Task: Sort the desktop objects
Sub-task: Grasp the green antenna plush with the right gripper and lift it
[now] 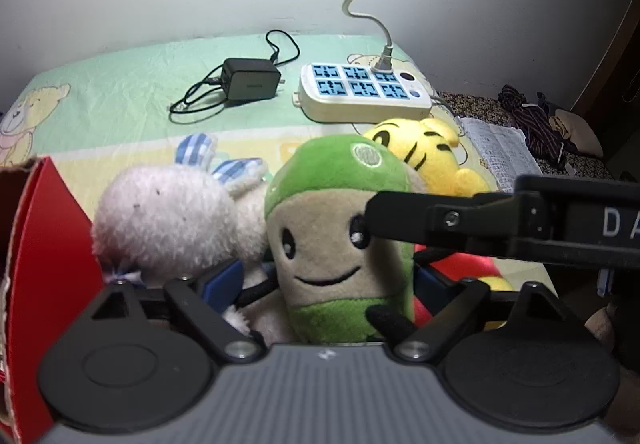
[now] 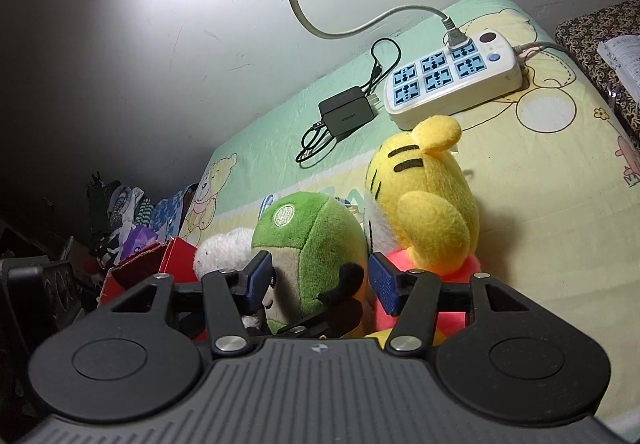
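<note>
- At nine o'clock in the left wrist view stands a red box (image 1: 44,244), its open mouth just beside the white plush (image 1: 168,216).
- Left gripper (image 1: 328,280): its blue pads sit either side of the green plush (image 1: 340,228) at the lower body; whether they press it I cannot tell.
- Right gripper (image 2: 320,284): jaws spread, pads flanking the green plush (image 2: 312,244) with a gap showing on the right pad's side, so not clamped.
- Step, as I judge it: taking up the green plush, probably for the box. The next move calls for one gripper to close firmly on the soft body and lift it clear of the neighbours touching it.
- The yellow plush (image 1: 432,156) leans against the green one at two o'clock.
- Only the left view shows the toy's face and the right gripper's arm crossing it.
- Only the right view shows the toy's back and the clothes pile at nine o'clock.
- Both views show the charger (image 1: 250,78) and power strip (image 1: 360,92) at twelve o'clock, well apart from the toys.
</note>
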`<action>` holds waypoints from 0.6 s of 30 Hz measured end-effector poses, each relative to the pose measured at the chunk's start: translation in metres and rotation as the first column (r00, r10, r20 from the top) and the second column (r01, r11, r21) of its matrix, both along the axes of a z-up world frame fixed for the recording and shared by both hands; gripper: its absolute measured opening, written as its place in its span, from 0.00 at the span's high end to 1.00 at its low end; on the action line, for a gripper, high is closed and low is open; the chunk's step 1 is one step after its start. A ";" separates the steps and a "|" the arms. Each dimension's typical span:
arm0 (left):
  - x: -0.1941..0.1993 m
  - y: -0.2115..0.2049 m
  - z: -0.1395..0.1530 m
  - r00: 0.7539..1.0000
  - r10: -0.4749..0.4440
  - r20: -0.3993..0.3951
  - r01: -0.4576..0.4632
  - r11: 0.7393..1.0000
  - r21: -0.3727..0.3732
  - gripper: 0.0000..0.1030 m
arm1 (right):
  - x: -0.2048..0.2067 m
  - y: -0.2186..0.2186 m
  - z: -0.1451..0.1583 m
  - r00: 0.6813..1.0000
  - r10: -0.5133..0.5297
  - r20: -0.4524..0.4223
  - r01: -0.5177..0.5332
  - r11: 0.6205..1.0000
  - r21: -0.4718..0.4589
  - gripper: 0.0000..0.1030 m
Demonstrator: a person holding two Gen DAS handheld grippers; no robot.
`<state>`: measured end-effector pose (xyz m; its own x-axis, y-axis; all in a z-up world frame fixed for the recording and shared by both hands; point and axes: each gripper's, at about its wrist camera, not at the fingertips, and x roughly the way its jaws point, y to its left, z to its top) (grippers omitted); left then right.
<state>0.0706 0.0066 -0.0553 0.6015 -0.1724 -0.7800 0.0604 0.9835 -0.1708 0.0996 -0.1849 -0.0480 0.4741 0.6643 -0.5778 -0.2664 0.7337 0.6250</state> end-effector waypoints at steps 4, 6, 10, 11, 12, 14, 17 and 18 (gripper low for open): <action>0.005 -0.001 -0.006 1.000 -0.014 -0.023 0.014 1.000 -0.016 0.28 | 0.004 0.004 -0.004 1.000 0.022 -0.017 -0.022 1.000 0.019 0.44; 0.005 -0.002 -0.006 1.000 -0.023 -0.021 0.023 1.000 -0.006 0.32 | 0.005 0.005 -0.006 0.999 0.029 -0.029 -0.028 0.999 0.027 0.44; 0.002 -0.002 -0.004 0.999 -0.033 -0.020 0.033 0.999 -0.004 0.33 | 0.005 0.005 -0.005 0.998 0.046 -0.034 -0.044 0.998 0.038 0.49; 0.000 -0.001 -0.002 0.999 -0.033 -0.019 0.032 0.999 -0.008 0.33 | 0.004 0.005 -0.004 0.998 0.048 -0.033 -0.047 0.998 0.040 0.49; -0.001 -0.001 0.000 0.999 -0.032 -0.017 0.032 0.999 -0.009 0.33 | 0.004 0.004 -0.003 0.998 0.052 -0.031 -0.050 0.998 0.043 0.50; -0.005 -0.001 0.004 0.999 -0.036 -0.008 0.036 0.999 -0.005 0.33 | 0.001 0.004 0.000 0.998 0.057 -0.022 -0.056 0.998 0.043 0.50; -0.012 -0.001 0.011 0.999 -0.043 0.003 0.043 0.999 -0.003 0.33 | -0.007 0.005 0.007 0.998 0.065 -0.001 -0.065 0.997 0.035 0.50; -0.014 -0.001 0.013 0.999 -0.047 0.008 0.047 0.999 -0.004 0.33 | -0.009 0.005 0.009 0.998 0.066 0.006 -0.067 0.997 0.032 0.50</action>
